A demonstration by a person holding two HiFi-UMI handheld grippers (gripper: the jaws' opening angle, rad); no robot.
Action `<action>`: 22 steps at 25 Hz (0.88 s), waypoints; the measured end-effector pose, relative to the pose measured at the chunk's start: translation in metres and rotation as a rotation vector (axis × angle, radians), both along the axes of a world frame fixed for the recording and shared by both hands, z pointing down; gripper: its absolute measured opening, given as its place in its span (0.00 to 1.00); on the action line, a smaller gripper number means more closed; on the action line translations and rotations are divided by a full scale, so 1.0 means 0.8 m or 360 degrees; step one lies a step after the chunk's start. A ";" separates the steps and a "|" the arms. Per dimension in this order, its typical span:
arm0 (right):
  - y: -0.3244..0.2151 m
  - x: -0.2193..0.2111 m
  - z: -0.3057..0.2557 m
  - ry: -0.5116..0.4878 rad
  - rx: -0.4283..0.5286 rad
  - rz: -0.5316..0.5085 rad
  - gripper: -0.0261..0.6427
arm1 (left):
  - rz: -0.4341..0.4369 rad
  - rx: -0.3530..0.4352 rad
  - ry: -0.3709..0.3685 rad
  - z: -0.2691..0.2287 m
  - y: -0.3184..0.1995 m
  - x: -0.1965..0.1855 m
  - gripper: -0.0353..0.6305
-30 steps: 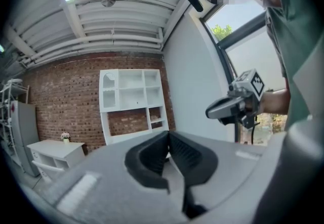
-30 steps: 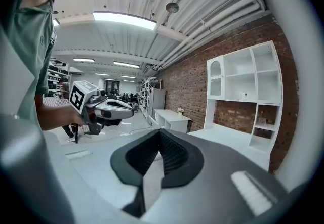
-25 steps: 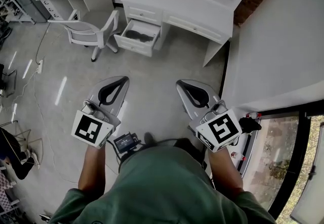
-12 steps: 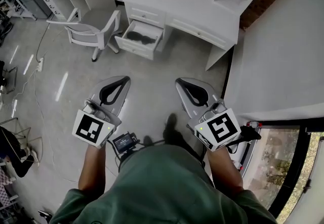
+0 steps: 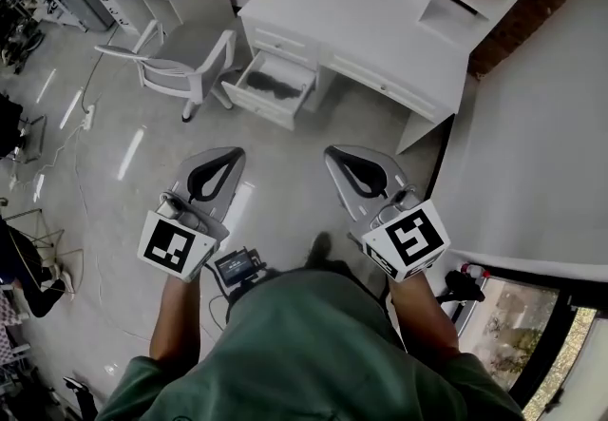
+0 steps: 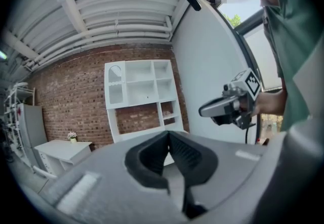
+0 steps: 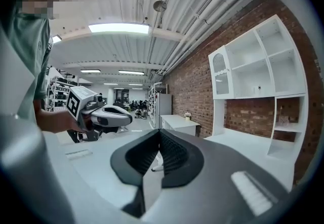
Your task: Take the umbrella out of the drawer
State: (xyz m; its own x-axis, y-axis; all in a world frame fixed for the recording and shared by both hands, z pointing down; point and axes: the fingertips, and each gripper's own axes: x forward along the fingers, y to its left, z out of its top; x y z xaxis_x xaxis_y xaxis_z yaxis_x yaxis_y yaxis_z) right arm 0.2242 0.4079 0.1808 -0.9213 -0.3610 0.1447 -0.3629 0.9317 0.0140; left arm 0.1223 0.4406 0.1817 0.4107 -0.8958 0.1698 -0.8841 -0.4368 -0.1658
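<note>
**A:** In the head view, where is the umbrella?

**B:** A dark shape, taken to be the umbrella (image 5: 274, 82), lies in the open drawer (image 5: 258, 110) of the desk (image 5: 361, 15), upper middle of the frame. The left gripper (image 5: 220, 158) and right gripper (image 5: 344, 159) are held at lower centre, well apart from it. Both pairs of jaws are pressed together and nothing is gripped.

**A:** What could go wrong?

**B:** The umbrella cannot be taken with the jaws closed, so they would have to be parted before the reach. The chair (image 5: 180, 69) stands just left of the drawer and could be knocked by the left gripper. A power strip (image 5: 88, 115) with its cable lies at the left edge and could be tripped over.

**A:** And the left gripper view?

**B:** Its jaws are seen meeting, empty. A shelf unit (image 6: 142, 91) is shown beyond, with the right gripper at centre right. No drawer is shown.

**A:** The right gripper view?

**B:** Its jaws are also closed on nothing. The left gripper is seen at centre left. The drawer is not shown, so aim cannot be checked there.
</note>
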 end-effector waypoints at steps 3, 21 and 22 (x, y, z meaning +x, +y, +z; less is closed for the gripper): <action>-0.025 0.004 0.001 -0.0007 0.0000 -0.0050 0.05 | -0.0056 0.0002 -0.0012 -0.002 -0.024 0.001 0.06; -0.164 -0.077 0.014 0.0080 -0.0035 0.0041 0.05 | 0.0042 -0.0003 0.0031 0.004 -0.183 -0.088 0.06; -0.172 -0.087 0.013 0.0085 -0.0030 0.0057 0.05 | 0.0056 0.0000 0.0033 0.002 -0.193 -0.098 0.06</action>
State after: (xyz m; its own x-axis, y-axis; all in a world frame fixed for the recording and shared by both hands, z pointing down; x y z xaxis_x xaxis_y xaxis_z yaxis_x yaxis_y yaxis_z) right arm 0.1544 0.2705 0.1910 -0.8986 -0.3902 0.2005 -0.3950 0.9185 0.0171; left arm 0.0436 0.2866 0.1835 0.4452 -0.8809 0.1606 -0.8717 -0.4674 -0.1474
